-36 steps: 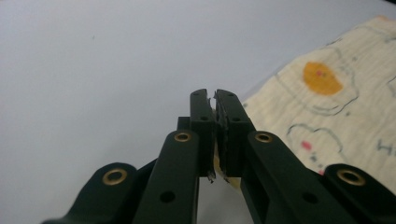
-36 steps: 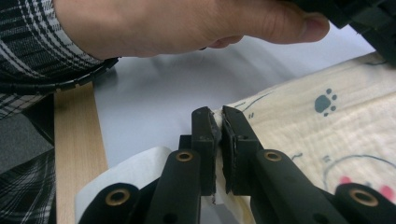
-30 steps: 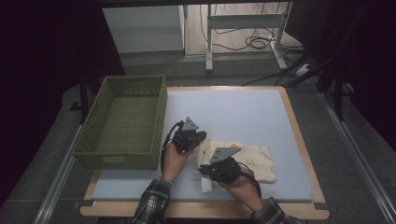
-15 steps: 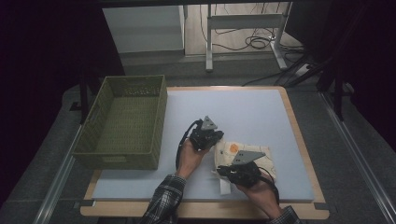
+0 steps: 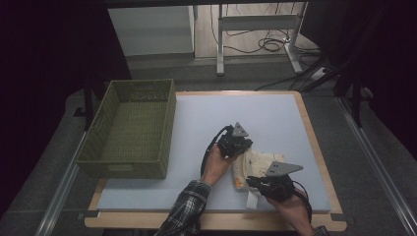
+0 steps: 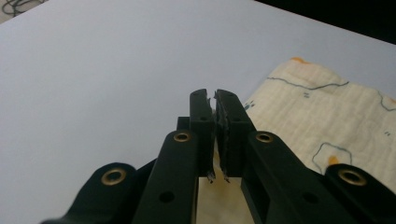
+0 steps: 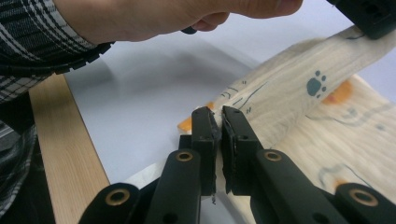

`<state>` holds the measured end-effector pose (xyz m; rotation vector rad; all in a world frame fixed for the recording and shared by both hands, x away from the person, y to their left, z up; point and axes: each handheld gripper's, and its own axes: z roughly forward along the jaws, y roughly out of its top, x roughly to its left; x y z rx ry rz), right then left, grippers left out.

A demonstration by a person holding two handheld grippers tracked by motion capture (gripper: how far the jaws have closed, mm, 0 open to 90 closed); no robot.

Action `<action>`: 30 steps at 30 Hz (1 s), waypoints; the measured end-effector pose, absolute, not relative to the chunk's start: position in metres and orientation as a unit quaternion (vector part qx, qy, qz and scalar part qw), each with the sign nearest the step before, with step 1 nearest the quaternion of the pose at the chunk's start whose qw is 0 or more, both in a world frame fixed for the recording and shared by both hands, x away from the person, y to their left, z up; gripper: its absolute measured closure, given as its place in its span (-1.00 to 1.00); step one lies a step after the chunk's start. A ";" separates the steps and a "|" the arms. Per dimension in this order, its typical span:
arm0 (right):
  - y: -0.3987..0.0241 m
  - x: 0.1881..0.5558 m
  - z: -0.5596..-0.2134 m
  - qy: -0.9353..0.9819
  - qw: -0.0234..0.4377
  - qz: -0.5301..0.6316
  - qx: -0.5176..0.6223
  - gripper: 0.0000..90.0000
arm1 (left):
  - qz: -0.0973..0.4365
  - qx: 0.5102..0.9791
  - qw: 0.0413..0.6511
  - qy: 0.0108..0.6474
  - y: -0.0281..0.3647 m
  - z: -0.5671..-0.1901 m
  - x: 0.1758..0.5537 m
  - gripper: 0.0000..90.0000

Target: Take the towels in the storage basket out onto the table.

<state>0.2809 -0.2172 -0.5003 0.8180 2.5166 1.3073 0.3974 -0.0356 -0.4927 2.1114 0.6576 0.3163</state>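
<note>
With both sets of jaws clamped on the patterned cloth, its edge is best kept taut and level while laid over the surface.

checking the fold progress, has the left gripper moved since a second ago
Yes. In the high view the left gripper, shut on the cloth, has shifted rightward, farther from the green basket, drawing the cloth's edge along with it.

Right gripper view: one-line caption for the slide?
Right hand-held gripper shut on the edge of a paw-print cloth, stretched toward the left hand-held gripper above a pale blue mat.
</note>
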 end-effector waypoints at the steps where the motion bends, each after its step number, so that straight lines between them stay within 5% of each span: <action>1: -0.221 0.280 -0.500 0.848 0.097 0.441 0.279 0.87 | 0.126 0.850 0.439 0.263 -0.039 -0.492 0.398 0.91; 30: -0.292 0.264 -0.501 0.824 0.119 0.440 0.337 0.86 | 0.106 0.871 0.429 0.216 -0.114 -0.492 0.402 0.90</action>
